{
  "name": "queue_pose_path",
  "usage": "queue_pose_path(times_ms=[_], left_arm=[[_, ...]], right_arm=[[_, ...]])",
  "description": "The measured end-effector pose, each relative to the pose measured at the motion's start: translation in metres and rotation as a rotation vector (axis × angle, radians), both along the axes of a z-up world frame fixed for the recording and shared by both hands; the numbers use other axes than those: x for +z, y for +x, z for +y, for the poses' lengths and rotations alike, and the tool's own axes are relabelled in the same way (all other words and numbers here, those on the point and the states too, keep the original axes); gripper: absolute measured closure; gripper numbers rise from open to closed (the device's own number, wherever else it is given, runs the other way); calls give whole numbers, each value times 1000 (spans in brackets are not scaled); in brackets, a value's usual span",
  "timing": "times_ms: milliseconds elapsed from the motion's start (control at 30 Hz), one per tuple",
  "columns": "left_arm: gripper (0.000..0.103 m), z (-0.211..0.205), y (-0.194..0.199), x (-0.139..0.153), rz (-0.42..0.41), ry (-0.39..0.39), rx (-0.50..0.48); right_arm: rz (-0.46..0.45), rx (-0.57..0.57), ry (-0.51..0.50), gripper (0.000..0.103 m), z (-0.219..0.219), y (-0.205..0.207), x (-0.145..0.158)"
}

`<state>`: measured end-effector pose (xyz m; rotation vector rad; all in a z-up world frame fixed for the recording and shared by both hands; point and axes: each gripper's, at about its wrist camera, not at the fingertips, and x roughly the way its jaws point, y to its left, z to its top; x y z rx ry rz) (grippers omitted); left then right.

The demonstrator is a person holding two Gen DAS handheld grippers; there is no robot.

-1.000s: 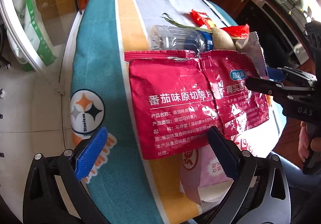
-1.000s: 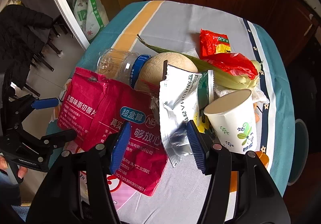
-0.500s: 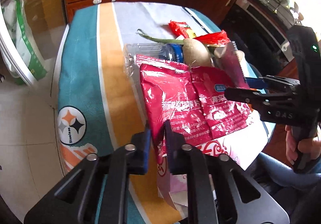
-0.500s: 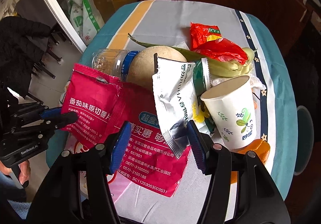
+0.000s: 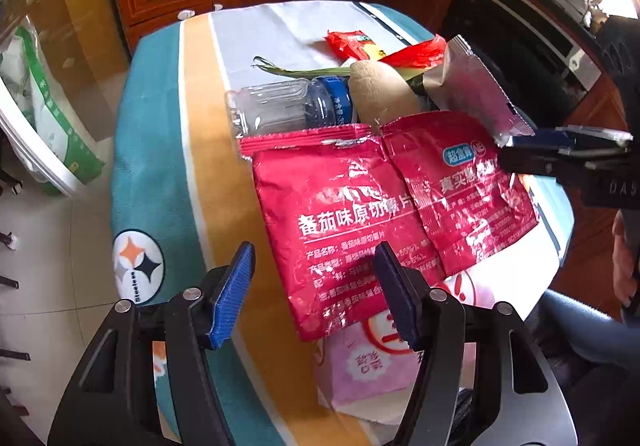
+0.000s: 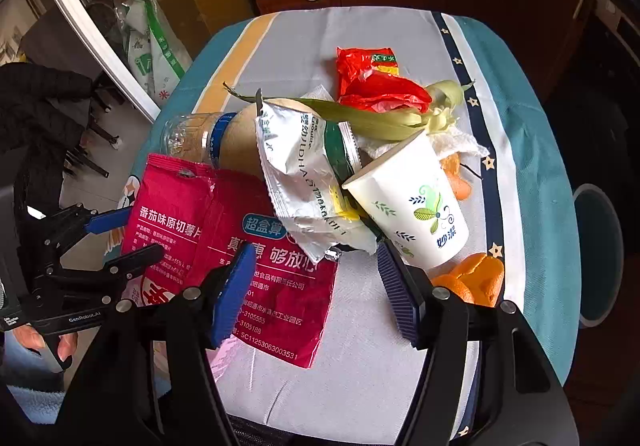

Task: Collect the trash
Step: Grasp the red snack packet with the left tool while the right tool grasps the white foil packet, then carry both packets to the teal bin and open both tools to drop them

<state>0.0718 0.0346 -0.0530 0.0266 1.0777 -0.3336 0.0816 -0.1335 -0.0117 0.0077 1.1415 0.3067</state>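
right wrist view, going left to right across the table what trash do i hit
left gripper → red chip bag → silver foil packet → paper cup → orange peel

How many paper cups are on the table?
1: the paper cup lies tilted at the pile's right side, beside the orange peel. Others could hide beneath the wrappers.

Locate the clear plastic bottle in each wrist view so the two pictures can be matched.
Left wrist: the clear plastic bottle lies at centre, just above the red chip bag.
Right wrist: it lies left of centre, again above the bag.
Shared landmark: the bottle's blue label band.
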Motion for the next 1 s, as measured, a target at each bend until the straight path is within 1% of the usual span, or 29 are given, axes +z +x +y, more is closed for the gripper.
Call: queue_pose_path(times_ms=[33, 67, 100, 133, 200, 267, 400, 467, 533, 633, 733, 767, 800, 833, 867, 900, 967, 1000], left_arm=[[49, -1, 1, 0, 0, -6, 6], [64, -1, 1, 2, -9, -5, 19], [86, -3, 0, 6, -26, 10, 31], [95, -4, -2, 11, -38, 14, 39], [100, -6, -6, 22, -64, 20, 51], [100, -8, -10, 34, -100, 42, 56], [100, -6, -17, 52, -143, 74, 56], [100, -4, -16, 47, -125, 77, 51], [100, -1, -15, 35, -79, 68, 45], [99, 1, -15, 20, -34, 50, 32], [92, 3, -15, 16, -35, 47, 38], [89, 4, -14, 14, -27, 41, 36], [74, 6, -13, 12, -19, 42, 40], [65, 7, -12, 10, -17, 42, 44], [47, 8, -12, 8, -18, 40, 48], [43, 9, -11, 6, -19, 42, 51], [41, 9, -7, 3, -2, 32, 45], [39, 9, -5, 1, 8, 15, 40]], right_arm=[[3, -1, 1, 42, -2, 0, -2], [4, -4, 4, 42, -4, -1, -2], [3, -11, 6, 42, -8, -3, -2], [2, -22, 8, 42, -12, -4, -2], [4, -42, 14, 42, -21, -6, -2], [3, -47, 17, 42, -24, -5, -1], [-12, -36, 11, 42, -28, -8, 4], [-6, -46, 24, 42, -31, -8, 5], [-9, -31, 38, 42, -24, -8, 7], [-32, 46, 34, 42, 3, -6, 12], [-62, 108, -9, 42, 31, 1, 12], [-69, 114, -28, 42, 37, 5, 10], [-72, 115, -44, 43, 41, 10, 7], [-75, 113, -59, 51, 44, 14, 4], [-70, 112, -71, 71, 45, 18, 0], [-55, 109, -71, 82, 46, 22, -5], [-56, 94, -57, 93, 43, 24, -7], [-58, 88, -52, 94, 42, 24, -7]])
